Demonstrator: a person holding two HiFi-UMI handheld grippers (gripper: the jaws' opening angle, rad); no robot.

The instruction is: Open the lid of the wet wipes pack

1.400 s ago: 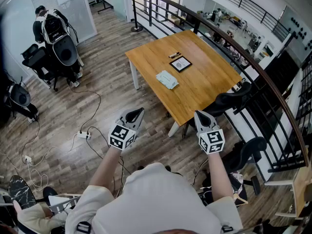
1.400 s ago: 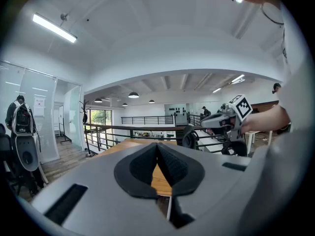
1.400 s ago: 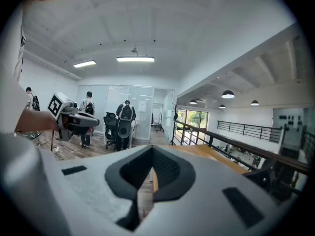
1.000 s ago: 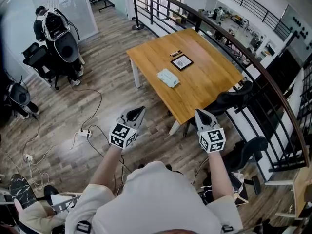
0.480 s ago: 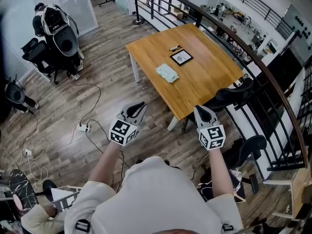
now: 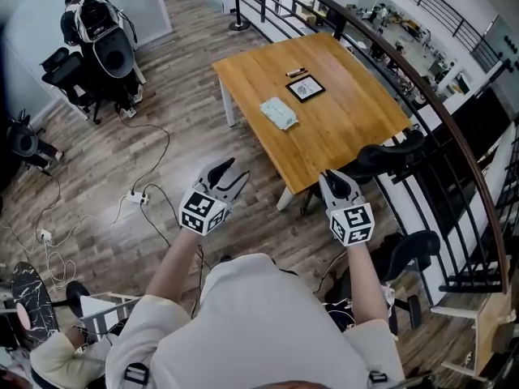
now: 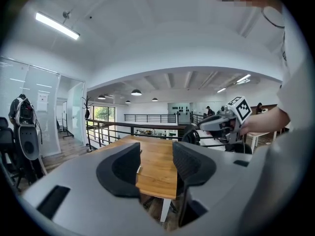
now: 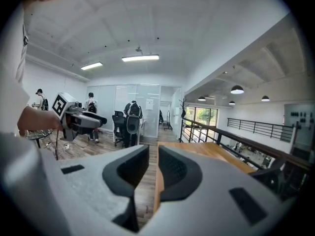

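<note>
Tongs held out over wood-plank floor, short of the counter (image 6: 349, 112), by a person whose head and lower body the head view cuts off. The left tongs (image 6: 233, 171) stand well apart after just opening, with nothing between the pads; through the gap the left gripper view shows only the counter's near edge and one white leg. The right tongs (image 6: 331, 178) are closed to a thin slit and hold nothing.

The wet wipes pack (image 6: 279, 113) lies flat on the counter at 12 o'clock from the left tongs and well apart from both. It is too small in the head view to tell how its lid sits, and it cannot be picked out in either gripper view.

A dark-framed card (image 6: 307, 88) lies at 1 o'clock from the pack, its print unreadable. A small dark object (image 6: 296, 72) at 11 o'clock from the card is too small to identify. A black chair (image 6: 389, 156) at the counter's 4 o'clock side is partly hidden under its edge. A curved railing (image 6: 422, 96) runs out of the frame at right.
</note>
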